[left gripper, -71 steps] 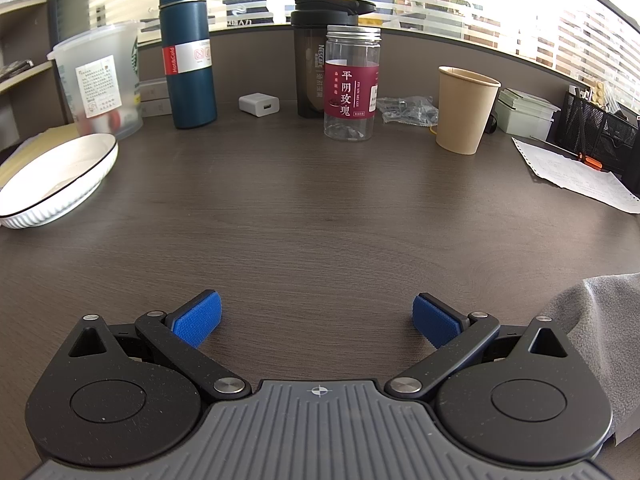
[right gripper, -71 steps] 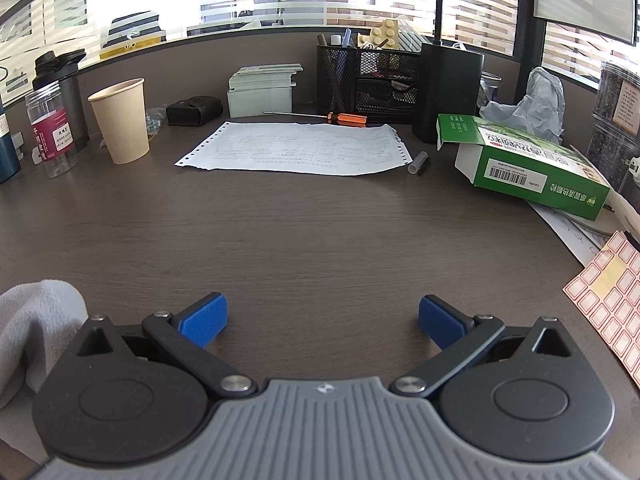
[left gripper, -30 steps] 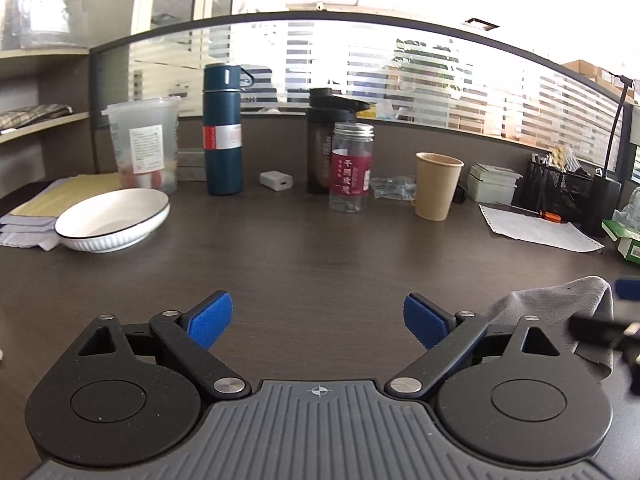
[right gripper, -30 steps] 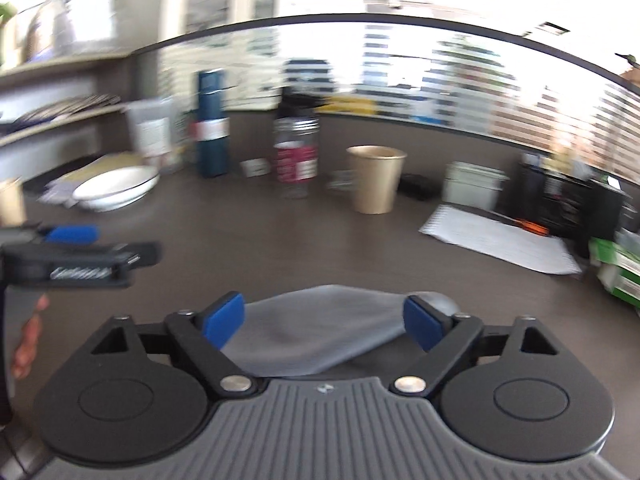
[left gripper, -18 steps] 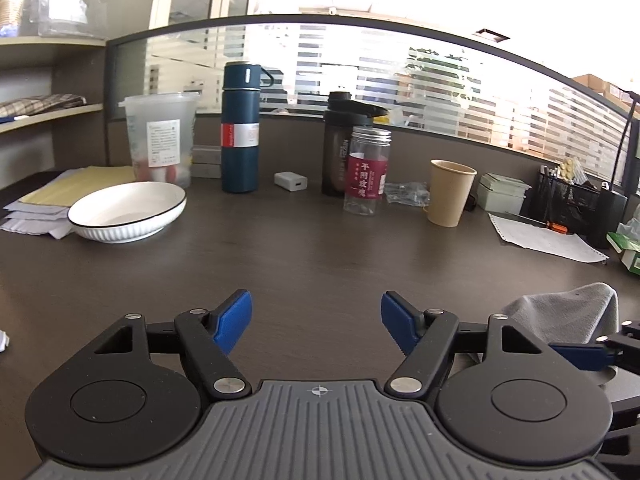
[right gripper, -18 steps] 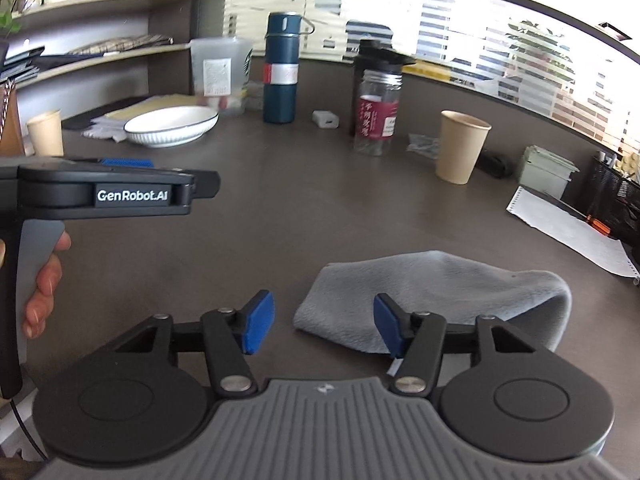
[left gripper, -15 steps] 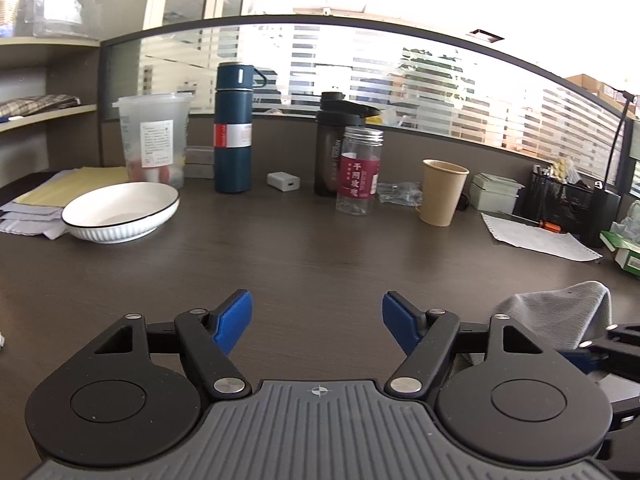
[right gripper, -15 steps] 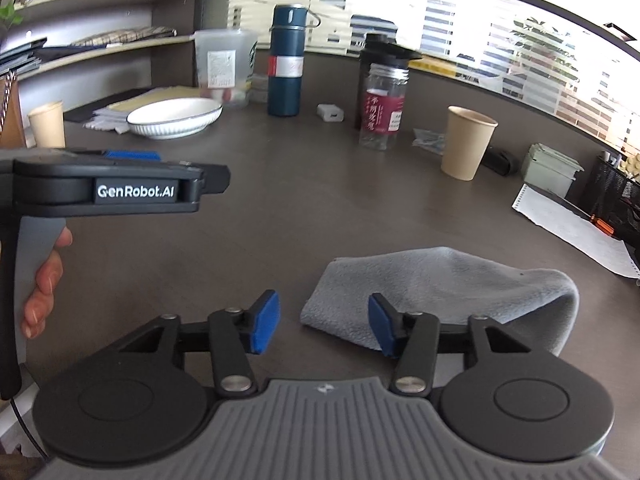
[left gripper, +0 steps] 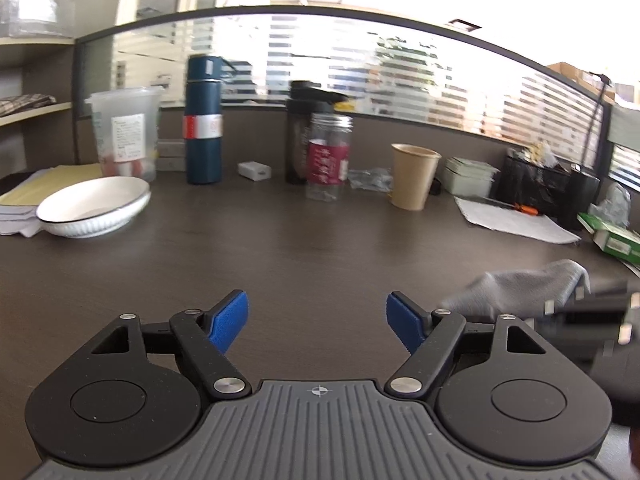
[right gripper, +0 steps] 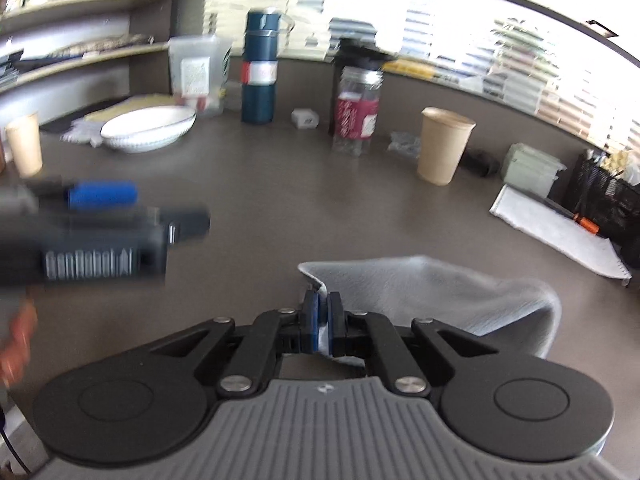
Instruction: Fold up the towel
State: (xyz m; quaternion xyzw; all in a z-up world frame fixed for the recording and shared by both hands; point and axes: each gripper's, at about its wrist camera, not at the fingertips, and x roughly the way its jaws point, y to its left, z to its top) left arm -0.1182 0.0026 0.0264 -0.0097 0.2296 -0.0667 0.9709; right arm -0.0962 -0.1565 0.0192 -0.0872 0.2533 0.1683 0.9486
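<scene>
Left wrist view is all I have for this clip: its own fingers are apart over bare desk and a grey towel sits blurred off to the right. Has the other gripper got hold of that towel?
Observer: Yes. The right gripper is shut on the towel, pinching its near left corner.
Operator: Is the cloth off the desk?
Observer: The pinched corner curls upward; the rest still lies on the desk.
Operator: Where is the left gripper relative to it?
Observer: The left gripper is left of the towel, apart from it, with nothing between its fingers.
</scene>
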